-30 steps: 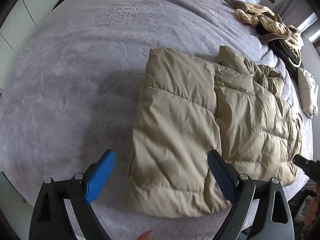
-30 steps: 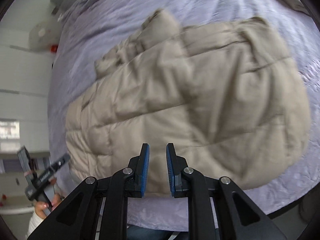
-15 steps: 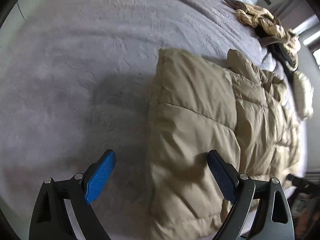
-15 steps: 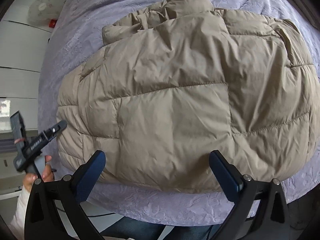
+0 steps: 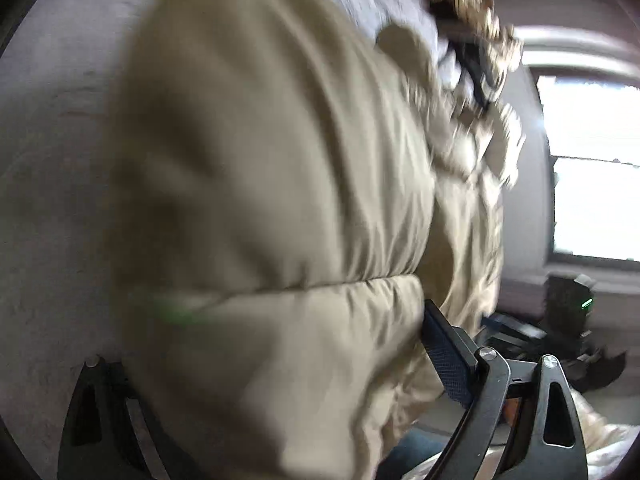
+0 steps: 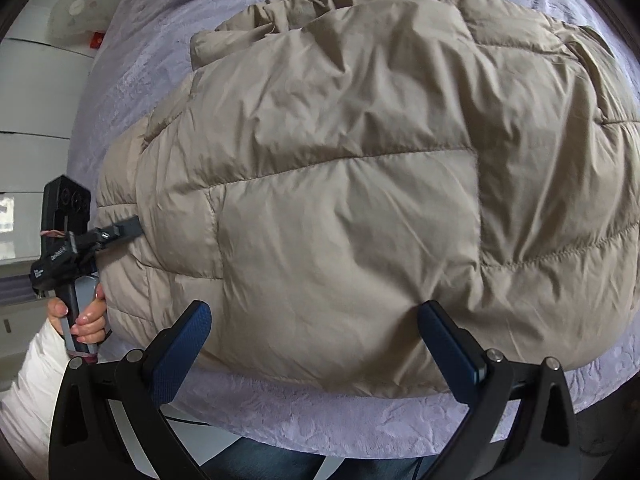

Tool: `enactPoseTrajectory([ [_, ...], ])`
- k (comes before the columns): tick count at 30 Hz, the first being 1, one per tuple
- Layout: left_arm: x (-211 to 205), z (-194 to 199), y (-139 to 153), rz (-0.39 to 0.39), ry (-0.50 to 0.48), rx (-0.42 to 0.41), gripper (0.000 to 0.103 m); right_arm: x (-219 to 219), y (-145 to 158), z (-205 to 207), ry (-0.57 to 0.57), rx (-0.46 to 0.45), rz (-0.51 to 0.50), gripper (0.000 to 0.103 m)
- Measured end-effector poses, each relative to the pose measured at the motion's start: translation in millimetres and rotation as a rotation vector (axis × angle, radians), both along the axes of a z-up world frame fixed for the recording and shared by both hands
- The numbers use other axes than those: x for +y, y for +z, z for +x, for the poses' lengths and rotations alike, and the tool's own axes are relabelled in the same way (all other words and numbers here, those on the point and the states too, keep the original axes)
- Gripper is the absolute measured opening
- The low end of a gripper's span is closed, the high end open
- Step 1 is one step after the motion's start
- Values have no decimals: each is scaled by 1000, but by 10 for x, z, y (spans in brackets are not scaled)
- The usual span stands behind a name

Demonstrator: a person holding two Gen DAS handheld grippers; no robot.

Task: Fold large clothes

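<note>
Your beige puffer jacket (image 6: 352,184) lies folded on the lavender bedspread (image 6: 320,420), hem near its front edge.

Your right gripper (image 6: 314,344) hovers spread wide over that hem. Your left gripper (image 5: 280,360) is open too, jacket bulging between its fingers. Bare bedspread lies beyond. Lettering on the left tool is unreadable.

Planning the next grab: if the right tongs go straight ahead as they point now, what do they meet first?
Most likely the near hem of the beige puffer jacket. The right tongs stand open, the hem lying between the fingers; depth is hard to judge.
</note>
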State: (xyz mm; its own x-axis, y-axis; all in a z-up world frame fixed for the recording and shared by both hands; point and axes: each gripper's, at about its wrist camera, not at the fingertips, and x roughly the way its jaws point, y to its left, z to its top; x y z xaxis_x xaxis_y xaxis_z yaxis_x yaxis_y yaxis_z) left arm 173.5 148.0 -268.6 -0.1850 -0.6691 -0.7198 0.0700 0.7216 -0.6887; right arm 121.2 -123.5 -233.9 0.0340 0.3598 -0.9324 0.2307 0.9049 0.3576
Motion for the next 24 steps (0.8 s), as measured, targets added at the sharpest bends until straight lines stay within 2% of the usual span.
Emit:
enactPoseTrajectory([
  [1, -59, -21, 26, 27, -35, -23, 63, 12, -7, 5, 2, 2, 1, 103],
  [3, -93, -43, 92, 17, -44, -28, 37, 32, -3, 9, 1, 1, 6, 103],
  [4, -94, -51, 164, 15, -41, -46, 30, 35, 12, 14, 0, -2, 7, 103],
  [8, -109, -118, 406, -16, -45, -88, 27, -41, 133, 26, -24, -39, 17, 103],
  [13, -124, -161, 490, -19, -41, -83, 26, -271, 299, 73, -103, -133, -29, 102],
  [15, -140, -156, 502, -7, -32, -70, 26, -340, 305, 117, -124, -174, -14, 81],
  [16, -148, -161, 520, -7, -26, -63, 26, -360, 281, 153, -123, -184, -12, 38],
  [17, -151, -174, 557, -15, -19, -56, 26, -369, 214, 191, -114, -183, -5, 1],
  [20, -260, -181, 793, -81, -4, -46, 26, -371, 26, 267, -76, -198, 33, 1],
  [24, -553, -234, 1182, -125, -23, -53, 26, -396, -191, 347, -62, -196, 73, 1],
])
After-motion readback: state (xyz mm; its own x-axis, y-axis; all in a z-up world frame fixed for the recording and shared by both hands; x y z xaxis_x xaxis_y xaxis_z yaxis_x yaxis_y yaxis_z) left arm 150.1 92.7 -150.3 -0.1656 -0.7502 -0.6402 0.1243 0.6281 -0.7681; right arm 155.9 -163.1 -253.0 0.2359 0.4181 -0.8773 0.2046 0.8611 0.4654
